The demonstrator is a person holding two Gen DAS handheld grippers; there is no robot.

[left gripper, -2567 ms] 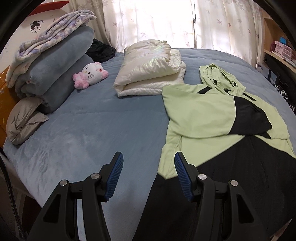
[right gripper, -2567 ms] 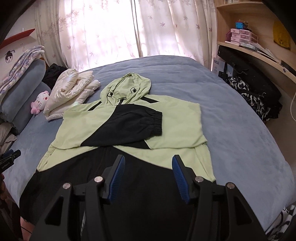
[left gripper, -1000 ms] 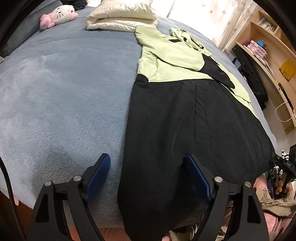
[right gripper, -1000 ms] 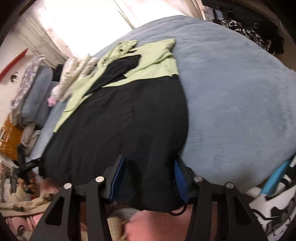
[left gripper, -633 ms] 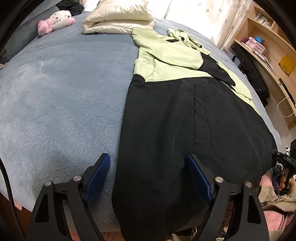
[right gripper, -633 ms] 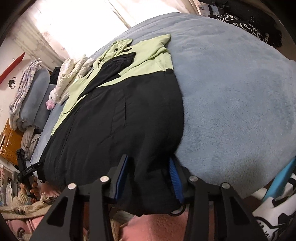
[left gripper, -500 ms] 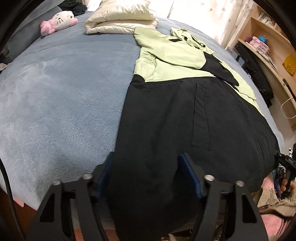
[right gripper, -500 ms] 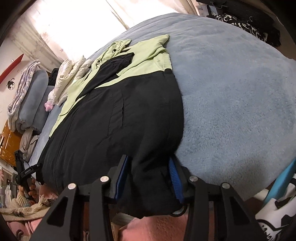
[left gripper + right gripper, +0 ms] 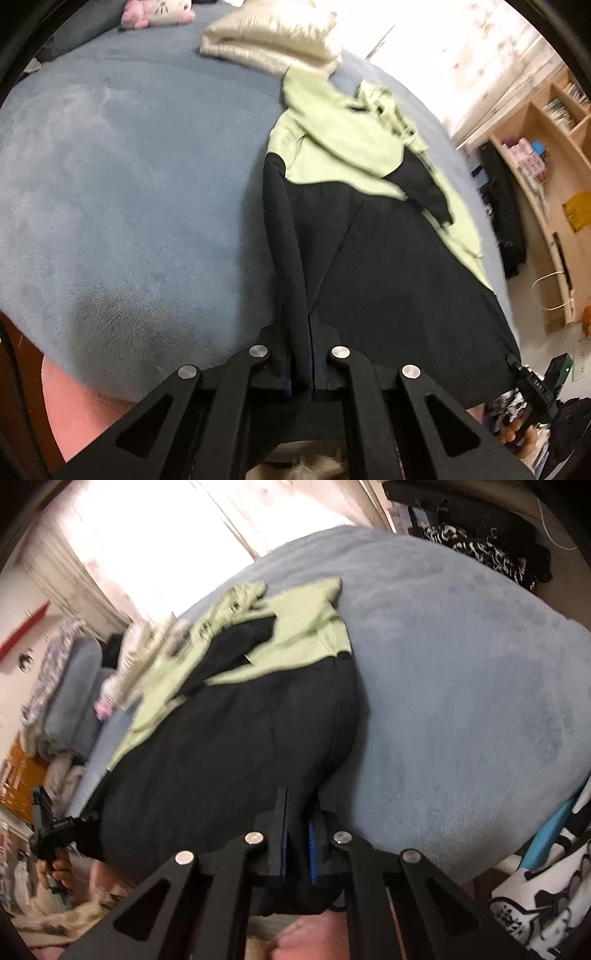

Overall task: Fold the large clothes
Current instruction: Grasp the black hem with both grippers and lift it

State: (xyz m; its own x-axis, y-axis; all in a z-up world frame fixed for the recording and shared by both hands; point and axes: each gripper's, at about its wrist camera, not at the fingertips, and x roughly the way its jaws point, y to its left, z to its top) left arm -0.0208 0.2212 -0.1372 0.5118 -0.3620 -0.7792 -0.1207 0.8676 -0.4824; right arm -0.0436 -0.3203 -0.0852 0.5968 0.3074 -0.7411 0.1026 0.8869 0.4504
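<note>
You have both bottom corners of the hoodie (image 9: 388, 258) pinched: your left hand-held gripper (image 9: 300, 354) is clamped on the black hem at the lower centre of the left wrist view, and your right hand-held gripper (image 9: 297, 827) is clamped on the opposite hem corner at the lower centre of the right wrist view. The hoodie lies lengthwise on the blue bed (image 9: 129, 184), its black lower half towards you and its green chest, with a black sleeve folded across it, running towards the upper part of each frame. This looks like the start of the bottom-to-top fold. Next, lift both corners together, keep the hem taut and level between them, carry it over towards the green hood (image 9: 380, 99), and lay it down square without dragging the folded sleeves loose.
</note>
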